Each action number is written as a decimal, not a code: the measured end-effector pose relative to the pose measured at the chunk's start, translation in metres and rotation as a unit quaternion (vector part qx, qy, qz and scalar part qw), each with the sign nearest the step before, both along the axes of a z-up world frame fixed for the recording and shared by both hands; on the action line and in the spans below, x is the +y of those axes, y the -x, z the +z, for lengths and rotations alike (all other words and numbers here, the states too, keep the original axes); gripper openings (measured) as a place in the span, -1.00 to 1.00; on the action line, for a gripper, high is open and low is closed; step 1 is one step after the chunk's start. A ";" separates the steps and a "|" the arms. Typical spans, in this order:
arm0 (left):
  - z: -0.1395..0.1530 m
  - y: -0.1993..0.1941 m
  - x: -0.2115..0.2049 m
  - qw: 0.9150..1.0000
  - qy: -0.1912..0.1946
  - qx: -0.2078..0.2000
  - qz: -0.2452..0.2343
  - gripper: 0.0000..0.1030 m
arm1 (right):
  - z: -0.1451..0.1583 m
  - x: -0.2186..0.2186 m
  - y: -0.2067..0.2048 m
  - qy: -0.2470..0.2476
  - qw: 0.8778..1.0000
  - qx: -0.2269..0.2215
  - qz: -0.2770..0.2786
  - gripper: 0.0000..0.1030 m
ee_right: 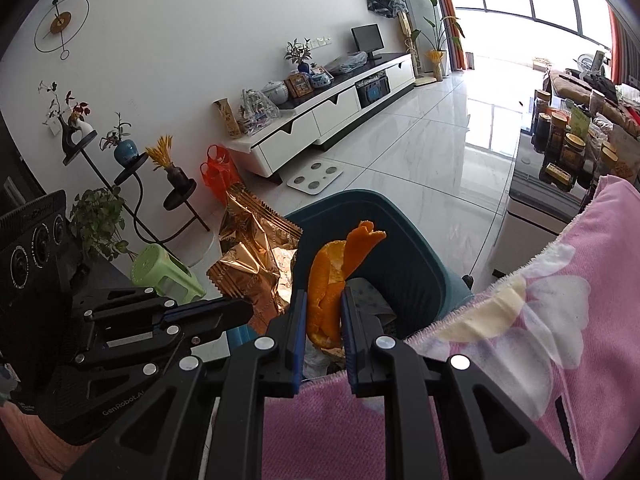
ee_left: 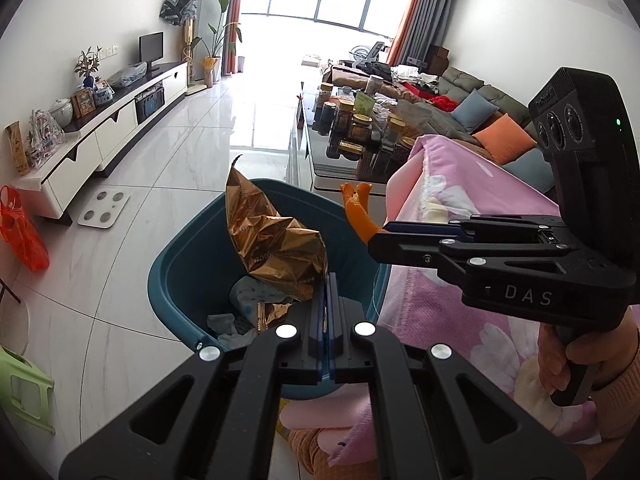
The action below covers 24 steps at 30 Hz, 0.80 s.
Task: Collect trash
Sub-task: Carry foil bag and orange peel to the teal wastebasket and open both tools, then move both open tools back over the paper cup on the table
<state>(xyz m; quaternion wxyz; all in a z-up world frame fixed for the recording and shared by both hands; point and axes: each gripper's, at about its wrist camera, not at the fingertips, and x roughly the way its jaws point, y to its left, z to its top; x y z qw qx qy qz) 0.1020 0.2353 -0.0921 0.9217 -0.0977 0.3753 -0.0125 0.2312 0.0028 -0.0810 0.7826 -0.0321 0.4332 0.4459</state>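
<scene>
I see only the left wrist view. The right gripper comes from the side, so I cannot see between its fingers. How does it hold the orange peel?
Observer: The right gripper is shut on the orange peel, pinched between both pads, its curled end pointing up.
Operator: What is under the peel?
Observer: The teal bin, its open mouth directly behind the peel.
Operator: And my left gripper from there?
Observer: The left gripper holds the gold wrapper at the bin's left rim.
</scene>
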 end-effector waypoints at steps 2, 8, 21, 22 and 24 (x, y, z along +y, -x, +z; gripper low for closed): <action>-0.004 -0.004 0.002 1.000 0.002 0.004 0.001 -0.97 | -0.006 0.005 -0.003 0.008 1.000 0.010 0.001 -0.70; -0.019 -0.017 0.010 1.000 0.017 0.021 0.006 -0.96 | -0.015 0.015 -0.015 0.019 0.999 0.031 -0.008 -0.70; -0.039 -0.028 0.019 0.999 0.027 0.035 0.021 -0.68 | -0.011 -0.010 -0.007 -0.001 0.999 0.033 -0.026 -0.60; -0.038 -0.027 0.019 0.999 0.028 0.033 0.019 -0.68 | -0.010 -0.014 -0.005 -0.005 0.999 0.034 -0.027 -0.60; -0.036 -0.026 0.017 0.999 0.025 0.027 0.018 -0.62 | -0.008 -0.023 -0.001 -0.012 0.999 0.033 -0.031 -0.57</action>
